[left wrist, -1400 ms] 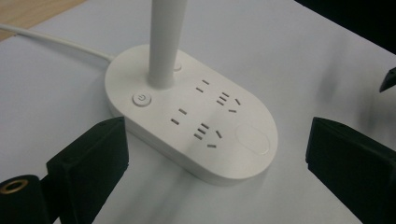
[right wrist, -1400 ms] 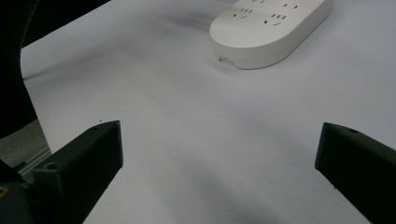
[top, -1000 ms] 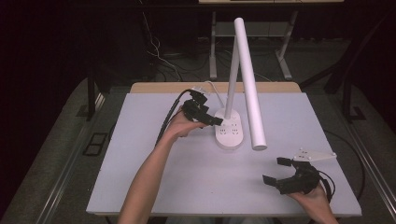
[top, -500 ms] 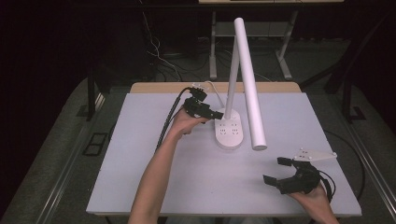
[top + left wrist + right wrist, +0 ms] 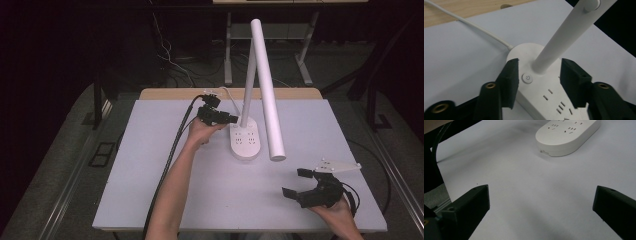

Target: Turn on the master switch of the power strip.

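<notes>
Your left gripper [image 5: 539, 75], jaws just narrowed but still apart, straddles the lamp stem [image 5: 554, 47], the power button [image 5: 527, 78] between them (likely to press it); your right gripper [image 5: 304, 183] waits spread wide nearby.

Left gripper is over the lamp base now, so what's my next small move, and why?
Probably ease the left gripper down and slightly left, so one jaw tip can press the power button. Its jaws have just been closing and now straddle the lamp stem without gripping it; the button sits on the lamp base just inside the left jaw, untouched. Keep the right gripper parked and open.
</notes>
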### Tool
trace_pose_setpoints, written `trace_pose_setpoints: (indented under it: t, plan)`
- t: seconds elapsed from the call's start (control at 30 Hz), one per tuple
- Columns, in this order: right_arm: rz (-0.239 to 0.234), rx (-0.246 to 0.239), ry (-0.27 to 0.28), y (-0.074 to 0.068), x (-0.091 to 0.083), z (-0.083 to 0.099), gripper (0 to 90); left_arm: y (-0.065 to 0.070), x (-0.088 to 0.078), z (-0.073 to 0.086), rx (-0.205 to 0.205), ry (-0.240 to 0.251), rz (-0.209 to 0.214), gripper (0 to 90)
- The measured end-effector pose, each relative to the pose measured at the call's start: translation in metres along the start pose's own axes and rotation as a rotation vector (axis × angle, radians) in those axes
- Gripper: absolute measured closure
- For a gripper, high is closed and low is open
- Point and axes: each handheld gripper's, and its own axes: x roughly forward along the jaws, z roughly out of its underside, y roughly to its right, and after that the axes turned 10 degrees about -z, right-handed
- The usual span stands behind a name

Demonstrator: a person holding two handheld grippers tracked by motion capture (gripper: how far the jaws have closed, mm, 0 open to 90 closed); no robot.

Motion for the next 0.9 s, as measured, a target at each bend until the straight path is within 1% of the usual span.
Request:
trace_pose_setpoints:
  t: [0.17, 0.23, 0.27, 0.3, 0.33, 0.37, 0.4, 0.53, 0.57, 0.6, 0.67, 0.7, 0.73, 0.77, 0.8, 0.9]
  plan:
    - [0.000, 0.000, -0.001, 0.000, 0.000, 0.000, 0.4, 0.002, 0.009, 0.002, -0.043, 0.023, 0.005, 61.3]
    - [0.001, 0.001, -0.003, 0.000, 0.000, 0.000, 0.4, 0.000, 0.011, 0.003, -0.025, 0.018, -0.003, 65.3]
    - [0.000, 0.002, -0.003, 0.000, 0.000, 0.000, 0.3, 0.001, 0.013, 0.004, -0.043, 0.023, 0.000, 67.6]
    - [0.000, 0.002, -0.003, 0.000, 0.000, 0.000, 0.4, 0.002, 0.015, 0.004, -0.049, 0.021, -0.004, 69.7]
    - [0.000, 0.002, -0.003, 0.000, 0.000, 0.000, 0.3, 0.002, 0.017, 0.005, -0.050, 0.020, -0.007, 72.4]
    - [0.000, -0.002, -0.003, 0.000, 0.000, 0.000, 0.4, 0.001, 0.018, 0.006, -0.040, 0.011, -0.008, 74.6]
    - [0.001, -0.004, -0.003, 0.000, 0.000, 0.000, 0.4, 0.003, 0.020, 0.006, -0.060, 0.021, -0.011, 77.4]
    - [0.000, -0.006, -0.005, 0.000, 0.000, 0.000, 0.4, 0.004, 0.024, 0.009, -0.067, 0.011, -0.022, 85.9]
    - [0.000, -0.006, -0.005, 0.000, 0.001, 0.000, 0.4, 0.002, 0.024, 0.009, -0.057, -0.001, -0.019, 87.5]
    - [0.000, -0.007, -0.005, 0.000, 0.001, 0.000, 0.3, 0.004, 0.026, 0.009, -0.085, 0.010, -0.018, 88.9]
    - [-0.001, -0.008, -0.007, 0.000, 0.001, 0.000, 0.3, 0.004, 0.027, 0.010, -0.079, 0.005, -0.027, 89.4]
    - [0.000, -0.008, -0.007, 0.000, 0.001, 0.000, 0.4, 0.004, 0.029, 0.010, -0.084, 0.005, -0.033, 89.4]
    - [0.000, -0.009, -0.007, 0.000, 0.001, 0.000, 0.3, 0.004, 0.029, 0.011, -0.078, 0.000, -0.035, 89.4]
    - [-0.001, -0.009, -0.007, 0.000, 0.001, 0.000, 0.3, 0.005, 0.029, 0.011, -0.089, -0.007, -0.041, 89.5]
    - [0.000, -0.010, -0.007, 0.000, 0.001, 0.000, 0.4, 0.004, 0.030, 0.011, -0.074, -0.008, -0.041, 89.5]
    - [-0.001, -0.013, -0.010, 0.001, 0.001, 0.000, 0.4, 0.005, 0.032, 0.013, -0.072, -0.017, -0.053, 89.4]
